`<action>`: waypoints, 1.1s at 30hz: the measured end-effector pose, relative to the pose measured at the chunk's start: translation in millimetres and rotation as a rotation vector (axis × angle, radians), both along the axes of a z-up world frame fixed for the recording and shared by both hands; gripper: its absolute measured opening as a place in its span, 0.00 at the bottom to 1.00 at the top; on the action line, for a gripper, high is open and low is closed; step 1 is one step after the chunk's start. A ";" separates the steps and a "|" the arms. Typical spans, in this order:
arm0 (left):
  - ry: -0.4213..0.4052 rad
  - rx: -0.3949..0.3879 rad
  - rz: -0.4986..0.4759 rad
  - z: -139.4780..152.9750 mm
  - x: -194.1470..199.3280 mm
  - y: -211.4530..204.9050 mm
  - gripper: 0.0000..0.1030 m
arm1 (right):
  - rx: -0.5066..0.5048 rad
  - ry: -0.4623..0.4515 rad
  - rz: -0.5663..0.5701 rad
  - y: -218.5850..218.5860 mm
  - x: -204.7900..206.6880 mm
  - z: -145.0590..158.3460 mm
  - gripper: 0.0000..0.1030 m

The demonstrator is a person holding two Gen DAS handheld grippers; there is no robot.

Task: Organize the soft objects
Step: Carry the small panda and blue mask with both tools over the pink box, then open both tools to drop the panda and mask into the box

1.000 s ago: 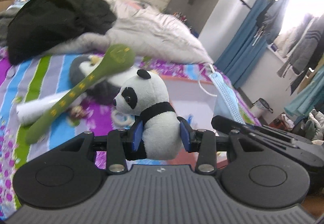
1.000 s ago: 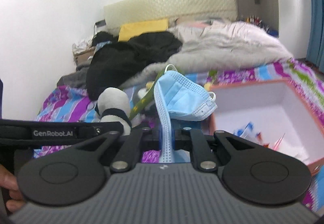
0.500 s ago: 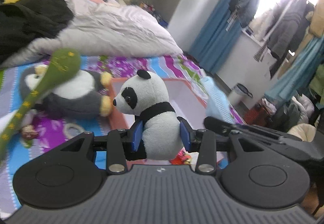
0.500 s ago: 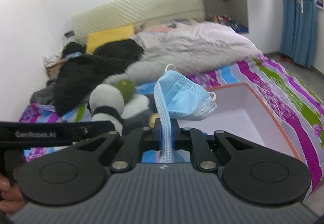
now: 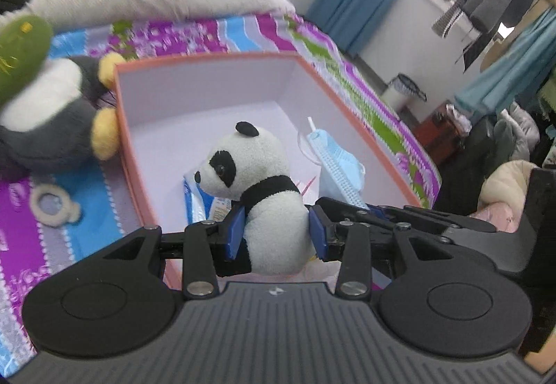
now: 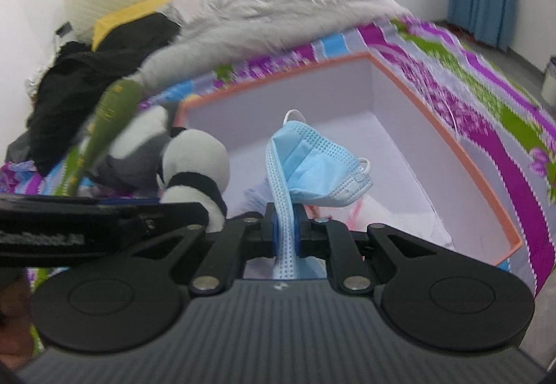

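A plush panda and a blue face mask are held over an open box on a bed.

The small panda toy (image 5: 267, 196), white with black ears, eye patches and a black band at the neck, is pinched at its body by the blue pads of the left gripper (image 5: 276, 238). The pleated, pale blue face mask (image 6: 312, 168), with white ear loops, is clamped by its folded edge in the nearly closed right gripper (image 6: 285, 227). Both are held above the orange-rimmed box (image 5: 208, 59), whose inside is white. In the box, a few small packets are seen, too hidden to be named. Beside the box, on the striped bedsheet (image 5: 62, 186), a grey penguin plush (image 5: 52, 116) is lying.
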State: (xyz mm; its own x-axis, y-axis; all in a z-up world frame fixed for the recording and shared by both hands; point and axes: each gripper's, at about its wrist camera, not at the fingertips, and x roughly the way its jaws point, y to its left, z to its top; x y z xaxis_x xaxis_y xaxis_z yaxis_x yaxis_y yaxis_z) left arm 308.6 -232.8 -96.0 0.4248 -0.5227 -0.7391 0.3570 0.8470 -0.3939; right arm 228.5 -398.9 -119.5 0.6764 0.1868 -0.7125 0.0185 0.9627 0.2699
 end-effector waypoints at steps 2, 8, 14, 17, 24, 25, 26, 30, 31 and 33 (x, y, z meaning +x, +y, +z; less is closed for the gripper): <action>0.015 0.015 -0.009 -10.3 8.2 -5.7 0.45 | 0.004 0.030 -0.010 -4.4 6.4 -12.4 0.13; 0.047 0.045 -0.022 -30.5 21.1 -16.2 0.45 | 0.005 0.079 -0.027 -11.6 18.8 -36.2 0.15; 0.051 0.012 -0.008 -26.2 18.5 -8.8 0.54 | -0.003 0.093 -0.049 -14.9 20.4 -35.1 0.40; 0.019 0.027 -0.001 -11.2 9.0 -4.3 0.54 | -0.006 0.076 -0.052 -12.9 15.7 -25.5 0.40; -0.058 0.008 0.047 32.0 -24.2 21.9 0.54 | 0.007 0.001 -0.039 -2.4 -10.4 11.7 0.40; -0.071 0.004 0.052 38.4 -30.9 26.2 0.54 | 0.011 -0.010 -0.035 -0.5 -14.9 17.2 0.40; -0.082 0.003 0.058 45.3 -38.1 30.6 0.54 | 0.014 -0.022 -0.033 1.7 -20.3 23.3 0.40; -0.134 -0.006 0.085 72.3 -67.7 49.7 0.54 | -0.002 -0.079 -0.017 12.3 -42.3 49.0 0.40; -0.144 -0.008 0.091 78.5 -74.8 53.8 0.54 | -0.003 -0.093 -0.011 15.1 -48.4 55.6 0.40; -0.172 -0.013 0.106 91.0 -90.5 63.5 0.54 | 0.003 -0.120 -0.003 19.3 -58.9 67.3 0.40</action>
